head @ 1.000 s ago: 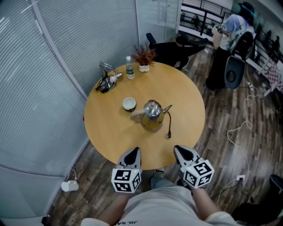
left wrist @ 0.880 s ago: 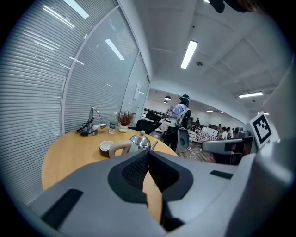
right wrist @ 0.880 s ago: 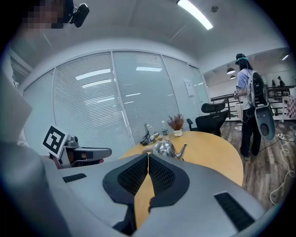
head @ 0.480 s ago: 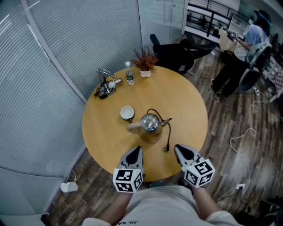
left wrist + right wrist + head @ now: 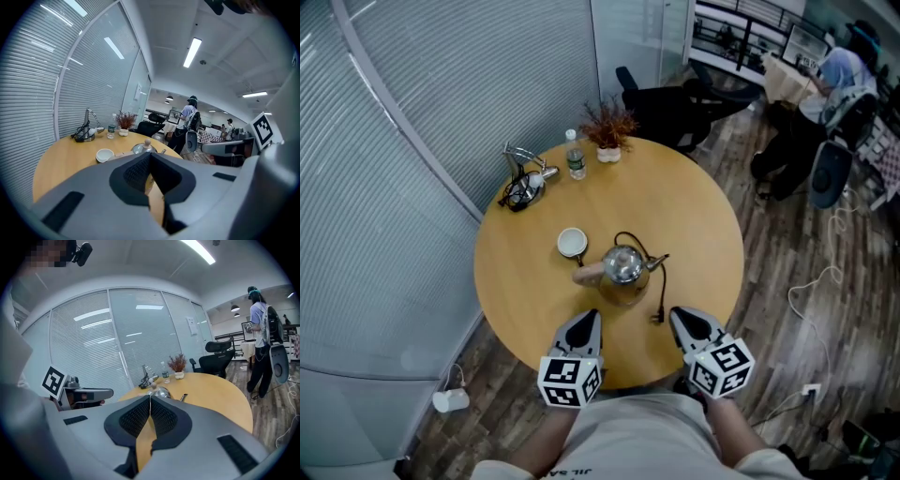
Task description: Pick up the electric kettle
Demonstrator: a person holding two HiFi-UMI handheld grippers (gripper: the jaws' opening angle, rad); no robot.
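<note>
The steel electric kettle (image 5: 622, 269) with a pale wooden handle stands near the middle of the round wooden table (image 5: 703, 225), its black cord trailing toward the near edge. In the left gripper view the kettle (image 5: 142, 148) peeks over the jaws; in the right gripper view the kettle (image 5: 161, 392) sits just beyond them. My left gripper (image 5: 584, 324) hovers over the table's near edge, left of the kettle, shut and empty. My right gripper (image 5: 686, 321) is level with it on the right, also shut and empty.
A white cup (image 5: 572, 244) sits left of the kettle. At the table's far side stand a desk lamp with cables (image 5: 523, 180), a water bottle (image 5: 576, 161) and a small potted plant (image 5: 607, 129). Office chairs and a person (image 5: 844, 73) are beyond the table.
The table and kettle have come closer to me in the head view, so both grippers now reach over the near edge. Both stay shut.
</note>
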